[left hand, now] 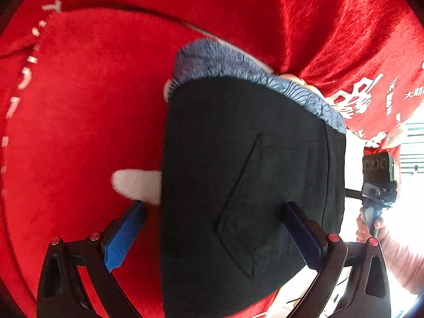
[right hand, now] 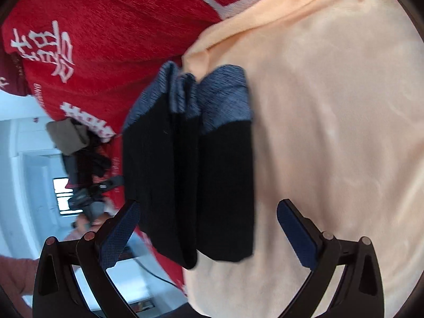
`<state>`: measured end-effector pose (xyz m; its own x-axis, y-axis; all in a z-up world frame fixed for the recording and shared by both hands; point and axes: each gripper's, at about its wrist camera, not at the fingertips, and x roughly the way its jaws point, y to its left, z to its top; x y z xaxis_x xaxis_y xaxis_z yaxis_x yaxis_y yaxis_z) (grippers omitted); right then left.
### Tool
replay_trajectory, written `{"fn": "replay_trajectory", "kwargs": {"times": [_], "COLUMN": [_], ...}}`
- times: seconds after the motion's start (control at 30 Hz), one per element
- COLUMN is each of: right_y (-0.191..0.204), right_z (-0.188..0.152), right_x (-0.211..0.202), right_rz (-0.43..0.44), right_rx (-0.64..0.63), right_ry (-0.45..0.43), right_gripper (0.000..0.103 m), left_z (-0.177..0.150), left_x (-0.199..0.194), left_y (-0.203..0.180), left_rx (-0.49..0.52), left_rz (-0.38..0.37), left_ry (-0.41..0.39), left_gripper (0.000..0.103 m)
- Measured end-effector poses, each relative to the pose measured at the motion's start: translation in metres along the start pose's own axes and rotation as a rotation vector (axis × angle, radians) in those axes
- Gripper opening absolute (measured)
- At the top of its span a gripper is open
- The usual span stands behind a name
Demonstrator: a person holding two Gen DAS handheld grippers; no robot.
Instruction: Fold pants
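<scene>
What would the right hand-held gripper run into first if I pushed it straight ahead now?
Most likely the folded black pants, which lie between the open fingers of the right hand-held gripper and just ahead of them, resting on the peach cloth. How far they are is hard to judge.

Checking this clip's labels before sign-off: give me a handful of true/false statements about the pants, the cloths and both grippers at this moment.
1. The pants are black with a blue-grey waistband. True.
2. The left gripper is clamped shut on the pants. False: its jaws stand wide apart, with no grip on the fabric.
3. In the right wrist view the pants lie folded, partly on a peach cloth. True.
4. The cloth under the pants in the left wrist view is green. False: the red cloth lies there.
5. The right gripper is open. True.
</scene>
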<state>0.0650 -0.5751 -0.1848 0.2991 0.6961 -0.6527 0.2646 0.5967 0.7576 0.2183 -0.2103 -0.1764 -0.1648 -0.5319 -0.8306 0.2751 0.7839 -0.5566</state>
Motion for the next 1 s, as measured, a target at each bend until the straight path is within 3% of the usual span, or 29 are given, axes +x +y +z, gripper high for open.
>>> {"fn": "replay_trajectory", "kwargs": {"times": [0.13,0.23,0.27,0.3,0.33,0.37,0.43,0.5,0.7,0.83,1.0], "right_y": [-0.003,0.001,0.002,0.001,0.002,0.002,0.002,0.008,0.037,0.063,0.094], "right_z": [0.014,0.021,0.022,0.024,0.025,0.025,0.023,0.021,0.009,-0.018,-0.063], "right_x": [0.016,0.031,0.034,0.034,0.034,0.033,0.026,0.019,0.005,0.005,0.02], "right_rz": [0.101,0.11,0.091,0.068,0.023,-0.018,-0.017,0.0,0.086,0.136,0.211], "right_rx": [0.002,0.013,0.025,0.043,0.066,0.079,0.081,0.076,0.051,0.047,0.079], "right_ry": [0.022,0.04,0.044,0.047,0.046,0.051,0.054,0.052,0.04,0.034,-0.024], "right_gripper": [0.103,0.101,0.1,0.093,0.075,0.067,0.051,0.043,0.041,0.042,0.041], "left_z": [0.006,0.01,0.01,0.009,0.008,0.005,0.001,-0.003,-0.031,-0.058,-0.088], "left_x": [0.008,0.014,0.013,0.011,0.009,0.003,-0.007,-0.017,-0.048,-0.077,-0.116], "left_y": [-0.013,-0.021,-0.023,-0.026,-0.028,-0.032,-0.034,-0.036,-0.038,-0.023,0.003], "left_rx": [0.013,0.014,0.01,0.009,0.011,0.024,0.037,0.032,0.045,0.032,0.05], "left_rz": [0.027,0.058,0.064,0.062,0.061,0.06,0.057,0.045,0.035,0.022,0.087], "left_ry": [-0.021,-0.011,-0.015,-0.021,-0.03,-0.046,-0.063,-0.081,-0.092,-0.083,-0.092], "left_gripper": [0.103,0.102,0.097,0.094,0.087,0.077,0.064,0.055,0.053,0.053,0.053]}}
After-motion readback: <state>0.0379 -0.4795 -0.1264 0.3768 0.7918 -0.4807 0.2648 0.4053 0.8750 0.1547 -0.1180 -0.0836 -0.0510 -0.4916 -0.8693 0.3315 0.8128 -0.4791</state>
